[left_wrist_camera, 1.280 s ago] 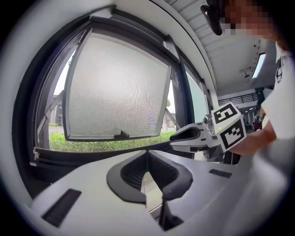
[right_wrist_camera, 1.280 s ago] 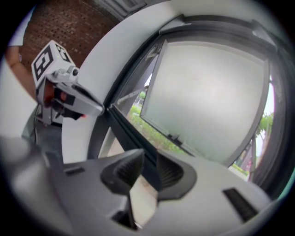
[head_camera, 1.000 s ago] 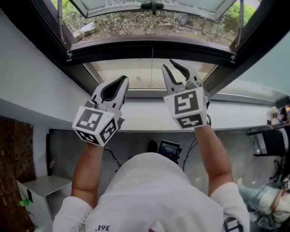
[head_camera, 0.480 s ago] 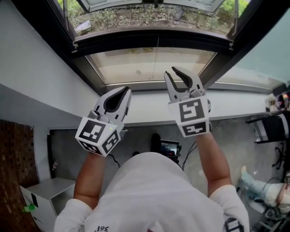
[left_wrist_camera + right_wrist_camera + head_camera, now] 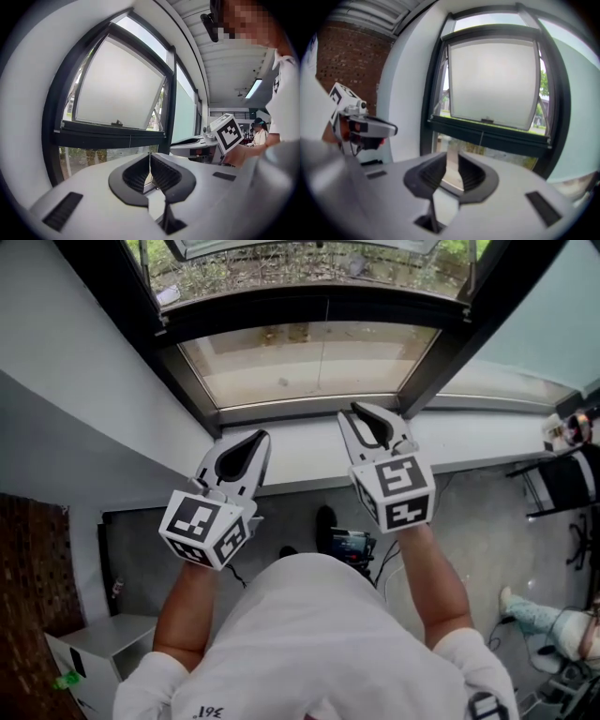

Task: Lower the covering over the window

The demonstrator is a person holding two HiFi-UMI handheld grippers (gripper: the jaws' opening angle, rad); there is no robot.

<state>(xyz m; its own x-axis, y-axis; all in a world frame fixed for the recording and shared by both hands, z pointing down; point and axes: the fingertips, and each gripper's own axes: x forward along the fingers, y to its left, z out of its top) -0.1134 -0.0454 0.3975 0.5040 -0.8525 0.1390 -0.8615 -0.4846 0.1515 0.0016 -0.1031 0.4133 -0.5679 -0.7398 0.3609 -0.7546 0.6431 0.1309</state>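
Observation:
The window [image 5: 309,310] has a dark frame, an awning sash [image 5: 117,84] tilted open outward, and a fixed pane [image 5: 309,357] below it. A thin cord [image 5: 325,343] hangs down the middle of the lower pane. No blind or shade shows in any view. My left gripper [image 5: 251,437] hovers over the white sill [image 5: 300,456], left of the cord, shut with nothing in it. My right gripper [image 5: 364,412] is beside it, just right of the cord; its jaws have just been closing and stand slightly apart, with only the sill showing through the gap [image 5: 453,157].
A white wall and a brick wall [image 5: 28,559] lie to the left, with a white cabinet [image 5: 103,643] below. A small device [image 5: 349,545] and cables lie on the floor under the sill. A dark chair [image 5: 562,484] and someone's leg [image 5: 553,624] are at right.
Both grippers have come back and down from the window glass to over the sill. The right gripper has rolled and its jaws have narrowed.

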